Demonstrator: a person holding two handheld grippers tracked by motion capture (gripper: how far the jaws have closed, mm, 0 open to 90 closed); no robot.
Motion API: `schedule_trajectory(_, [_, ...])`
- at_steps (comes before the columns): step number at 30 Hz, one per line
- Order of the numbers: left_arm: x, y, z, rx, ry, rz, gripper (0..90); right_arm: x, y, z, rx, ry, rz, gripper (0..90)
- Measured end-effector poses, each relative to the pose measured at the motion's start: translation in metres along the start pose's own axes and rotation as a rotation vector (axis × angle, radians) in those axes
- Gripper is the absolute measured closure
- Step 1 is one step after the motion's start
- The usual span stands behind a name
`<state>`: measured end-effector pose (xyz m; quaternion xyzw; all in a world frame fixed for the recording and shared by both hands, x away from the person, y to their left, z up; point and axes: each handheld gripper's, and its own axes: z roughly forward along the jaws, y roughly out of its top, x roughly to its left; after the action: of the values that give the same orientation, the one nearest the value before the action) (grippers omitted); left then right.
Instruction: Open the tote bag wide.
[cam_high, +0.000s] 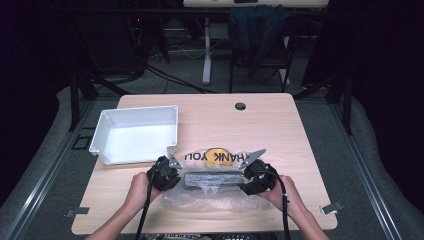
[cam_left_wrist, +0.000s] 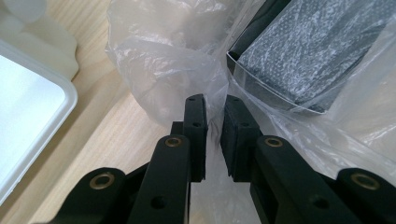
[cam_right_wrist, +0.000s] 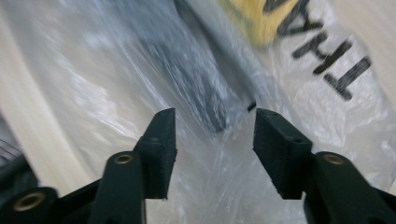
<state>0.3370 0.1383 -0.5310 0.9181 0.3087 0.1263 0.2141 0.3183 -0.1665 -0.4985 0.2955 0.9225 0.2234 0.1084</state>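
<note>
A clear plastic bag (cam_high: 210, 187) printed with "THANK YOU" is seen lying on the near half of the table (cam_high: 280, 125), at about 6 o'clock from the table's middle. Inside it a dark box (cam_high: 212, 179) is held, lying flat and lengthwise across the table.

The left gripper (cam_high: 167, 175) is placed at the bag's 9 o'clock end. In the left gripper view its jaws are brought nearly together, and a fold of the bag's film (cam_left_wrist: 212, 107) is pinched between them; the box (cam_left_wrist: 308, 51) is seen through the plastic at 1 o'clock from the jaws.

The right gripper (cam_high: 252, 177) is placed at the bag's 3 o'clock end. In the right gripper view its jaws are spread wide apart over the film (cam_right_wrist: 215, 177), and nothing is clamped; whether the pads (cam_right_wrist: 161, 149) touch the plastic cannot be told. The box (cam_right_wrist: 196, 79) is seen blurred at 12 o'clock from the jaws, the yellow print and black letters (cam_right_wrist: 327, 56) at 1 o'clock.

A white bin (cam_high: 137, 135) stands at 10 o'clock from the bag, near the left gripper.
</note>
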Motion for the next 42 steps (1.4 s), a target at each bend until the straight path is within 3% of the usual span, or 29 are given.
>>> schedule_trajectory(1, [0.0,0.0,0.0,-0.002,-0.003,-0.003,81.0,-0.002,-0.002,0.006,0.016,-0.009,0.007,59.3])
schedule_trajectory(3, [0.0,0.0,0.0,-0.001,-0.006,-0.004,81.0,-0.003,-0.002,0.008,0.033,-0.017,0.004,63.2])
schedule_trajectory(7, [0.0,0.0,0.0,-0.002,-0.008,-0.002,81.4,-0.004,-0.005,0.009,0.047,-0.01,-0.004,89.4])
schedule_trajectory(16, [0.001,-0.001,0.0,-0.007,0.004,0.0,82.3,-0.007,-0.015,0.012,0.089,0.05,0.005,90.0])
schedule_trajectory(22, [0.001,0.0,-0.002,-0.009,0.009,0.002,82.5,-0.002,-0.019,0.029,0.188,0.101,-0.015,90.0])
schedule_trajectory(29, [0.004,0.001,0.003,-0.005,0.038,0.006,82.8,-0.01,-0.023,0.033,0.23,0.097,0.01,90.0])
schedule_trajectory(33, [0.006,0.005,0.01,0.001,0.044,0.004,81.9,-0.012,-0.022,0.033,0.261,0.059,-0.007,90.0])
schedule_trajectory(35, [0.006,0.006,0.012,0.006,0.044,0.006,80.9,-0.011,-0.022,0.032,0.241,0.07,-0.002,85.5])
schedule_trajectory(36, [0.007,0.006,0.012,0.003,0.042,0.004,76.4,-0.011,-0.02,0.026,0.198,0.104,0.014,74.2])
schedule_trajectory(38, [0.009,0.005,0.008,-0.006,0.034,-0.001,71.4,-0.009,-0.016,0.012,0.125,0.128,0.007,64.2])
schedule_trajectory(39, [0.009,0.005,0.008,-0.006,0.034,-0.001,67.6,-0.009,-0.016,0.012,0.125,0.128,0.007,64.2])
schedule_trajectory(42, [0.011,0.004,-0.001,-0.026,0.032,-0.007,61.5,-0.007,-0.009,-0.012,-0.024,0.174,0.018,53.5])
